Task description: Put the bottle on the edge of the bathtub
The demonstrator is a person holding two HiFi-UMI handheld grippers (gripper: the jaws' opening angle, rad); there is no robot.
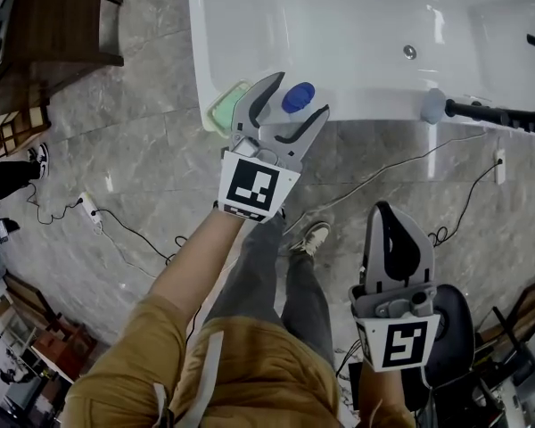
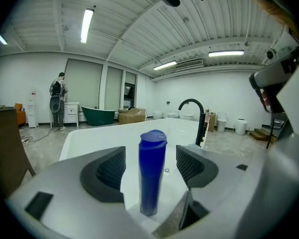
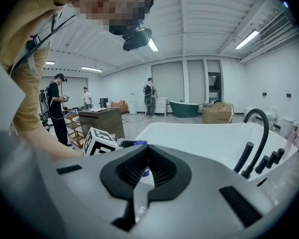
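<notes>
A blue bottle (image 1: 299, 97) stands upright on the near edge of the white bathtub (image 1: 374, 107). My left gripper (image 1: 296, 102) is open around it, one finger on each side and both pads clear of it. In the left gripper view the bottle (image 2: 152, 153) rises between the two dark pads with a gap on either side, and the bathtub (image 2: 89, 139) stretches out behind. My right gripper (image 1: 390, 214) hangs low at the right over the floor, shut and empty. In the right gripper view my right gripper (image 3: 146, 159) has its pads meeting, and a bit of the bottle (image 3: 137, 143) shows beyond.
A green sponge (image 1: 225, 107) lies on the tub's left corner. A black faucet with a hand shower (image 1: 504, 114) stands at the tub's right end. Cables and a power strip (image 1: 90, 209) lie on the marble floor. A wooden chair (image 1: 67, 25) stands at upper left. People (image 2: 57, 101) stand far off.
</notes>
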